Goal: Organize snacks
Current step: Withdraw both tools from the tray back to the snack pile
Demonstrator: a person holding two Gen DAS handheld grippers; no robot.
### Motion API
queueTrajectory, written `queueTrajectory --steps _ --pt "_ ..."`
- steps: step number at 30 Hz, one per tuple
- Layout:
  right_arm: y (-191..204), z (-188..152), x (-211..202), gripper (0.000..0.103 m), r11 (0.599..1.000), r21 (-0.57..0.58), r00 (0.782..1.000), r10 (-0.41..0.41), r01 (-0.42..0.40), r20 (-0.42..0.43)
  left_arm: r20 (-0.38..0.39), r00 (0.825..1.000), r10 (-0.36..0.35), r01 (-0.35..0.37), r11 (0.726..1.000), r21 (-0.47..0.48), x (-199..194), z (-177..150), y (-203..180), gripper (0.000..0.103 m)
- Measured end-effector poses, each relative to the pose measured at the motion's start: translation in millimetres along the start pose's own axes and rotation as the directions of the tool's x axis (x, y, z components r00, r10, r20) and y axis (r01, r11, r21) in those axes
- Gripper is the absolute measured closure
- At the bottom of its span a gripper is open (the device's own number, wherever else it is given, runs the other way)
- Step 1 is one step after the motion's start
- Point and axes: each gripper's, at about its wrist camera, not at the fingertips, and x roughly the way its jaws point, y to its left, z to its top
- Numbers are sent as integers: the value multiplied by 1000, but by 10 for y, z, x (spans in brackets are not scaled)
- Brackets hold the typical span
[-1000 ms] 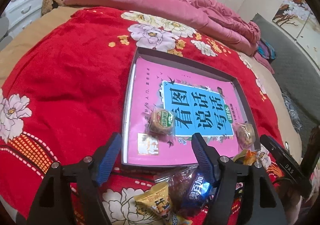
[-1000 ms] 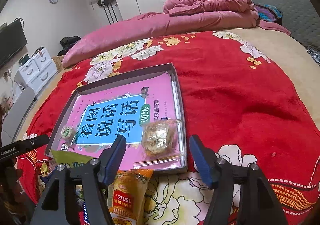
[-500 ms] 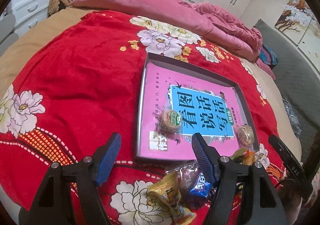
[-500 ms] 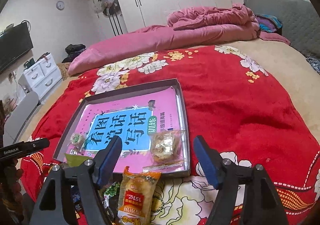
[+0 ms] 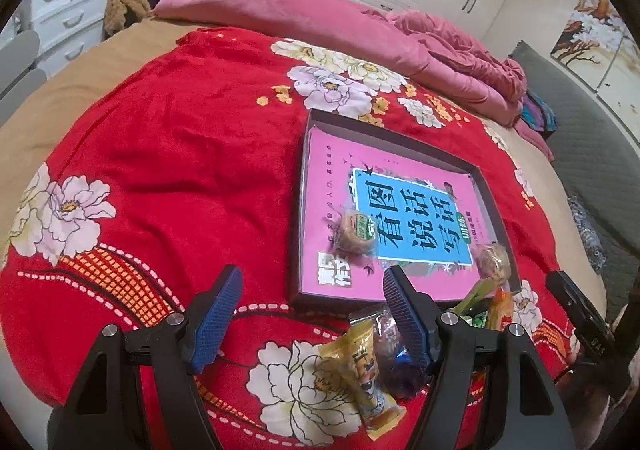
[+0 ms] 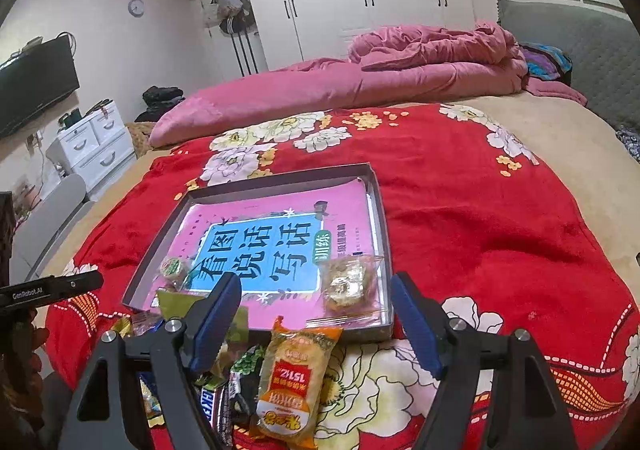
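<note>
**Loose pile at the tray's near edge: risk of a soft, slippery pick**

Two wrapped cakes already in the shallow tray (image 6: pixel 382 218), on the pink workbook (image 6: pixel 276 234) lining it: a green-labelled round cake (image 6: pixel 173 267) near the tray's near-left corner, a clear-bagged pastry (image 6: pixel 348 284) near its near-right corner. Rest of the snacks heaped on the red floral blanket (image 6: pixel 500 210) just outside the tray's near rim: an orange-and-yellow packet (image 6: pixel 294 374) touching that rim, a Snickers bar (image 6: pixel 210 408) and green wrappers beside it, a yellow packet (image 5: pixel 360 366) and a dark blue-ended wrapper (image 5: pixel 394 362) further toward the tray's left corner.

Right gripper (image 6: pixel 316 322) spread wide, empty, hovering above the orange packet. Left gripper (image 5: pixel 310 314) likewise spread wide, empty, above the blanket just short of the tray's near-left corner.

Likely troubles, as judgement only:
- Overlapping wrappers: closing on one could drag or lift a neighbour.
- Glossy film on plush bedding: could slide or sink away from the pads instead of seating between them.
- Low tray rim on a soft bed: a nudge could tip it and shift the cakes inside.
- Grippers near one another over the pile: possible collision.
</note>
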Motion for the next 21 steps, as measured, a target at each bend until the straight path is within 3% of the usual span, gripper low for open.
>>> queueTrajectory --steps 3,6,8,21 --pt "32 -22 -36 21 1000 -5 1000 1 -1 0 8 1000 2 -2 1000 6 -41 -12 -5 28" --pt "60 -53 -70 21 1000 -11 1000 4 -4 -2 12 1000 -5 5 1000 5 -76 -33 0 28" --pt "76 -74 -83 21 1000 -14 1000 5 -5 -6 16 1000 -4 4 1000 7 -96 -51 0 22" --pt "115 -135 -123 20 1000 -26 1000 1 -2 -16 -12 1000 -10 11 998 67 -113 -249 -134 20"
